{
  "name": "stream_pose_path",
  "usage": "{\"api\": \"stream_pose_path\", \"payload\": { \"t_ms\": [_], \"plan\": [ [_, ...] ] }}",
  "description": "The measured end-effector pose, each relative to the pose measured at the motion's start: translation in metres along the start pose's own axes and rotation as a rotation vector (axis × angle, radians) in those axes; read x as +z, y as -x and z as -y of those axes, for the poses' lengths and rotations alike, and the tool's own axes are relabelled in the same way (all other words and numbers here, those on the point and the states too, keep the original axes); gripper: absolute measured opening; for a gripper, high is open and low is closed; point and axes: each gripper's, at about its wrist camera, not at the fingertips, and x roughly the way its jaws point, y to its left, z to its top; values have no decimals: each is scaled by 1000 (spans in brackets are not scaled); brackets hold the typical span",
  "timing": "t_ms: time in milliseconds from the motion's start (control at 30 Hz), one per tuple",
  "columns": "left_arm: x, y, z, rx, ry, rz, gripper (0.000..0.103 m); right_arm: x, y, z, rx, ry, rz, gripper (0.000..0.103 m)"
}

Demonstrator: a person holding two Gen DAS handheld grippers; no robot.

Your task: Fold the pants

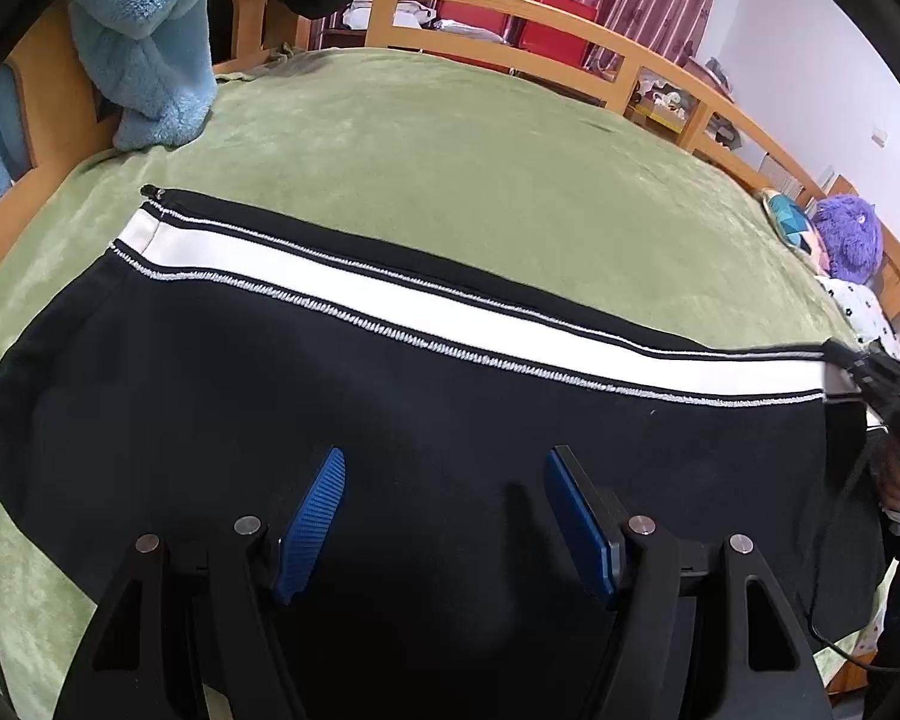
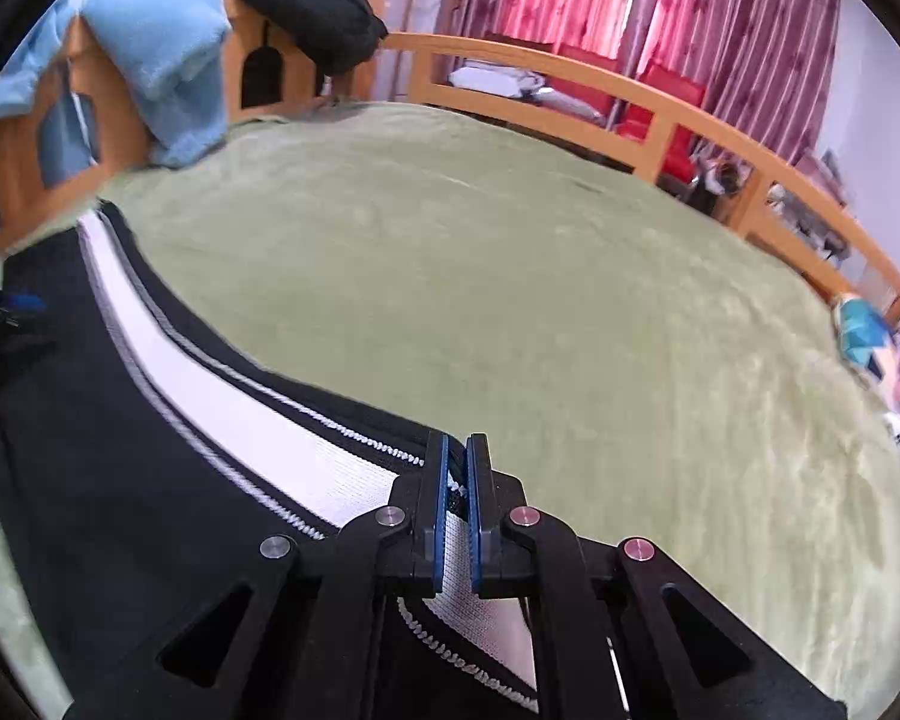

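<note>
Along the near edge of the green plush bedspread [image 1: 450, 138] lie the black knit pants with a white side stripe [image 1: 330, 396]. The left gripper [image 1: 444, 462] hangs spread wide above the black cloth, gripping nothing. The right gripper [image 2: 457, 450] is clenched on the pants' striped edge.

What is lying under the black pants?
The pants lie flat on a green blanket, which shows all around them. The right gripper pinches their white stripe. Anything beneath the cloth is covered.
</note>
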Motion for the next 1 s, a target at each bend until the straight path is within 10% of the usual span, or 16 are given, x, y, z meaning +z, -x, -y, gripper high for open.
{"api": "stream_pose_path", "payload": {
  "t_ms": [167, 333, 1000],
  "plan": [
    [-5, 11, -8, 25, 2, 9, 67, -9, -54, -17, -30, -19, -139, 7],
    [-12, 36, -38, 62, 47, 58, 67, -5, -14, -9, -12, -117, -128, 50],
    [-4, 7, -191, 104, 439, 76, 68, -165, 173, 7, -238, -755, 19, 61]
  ]
}}
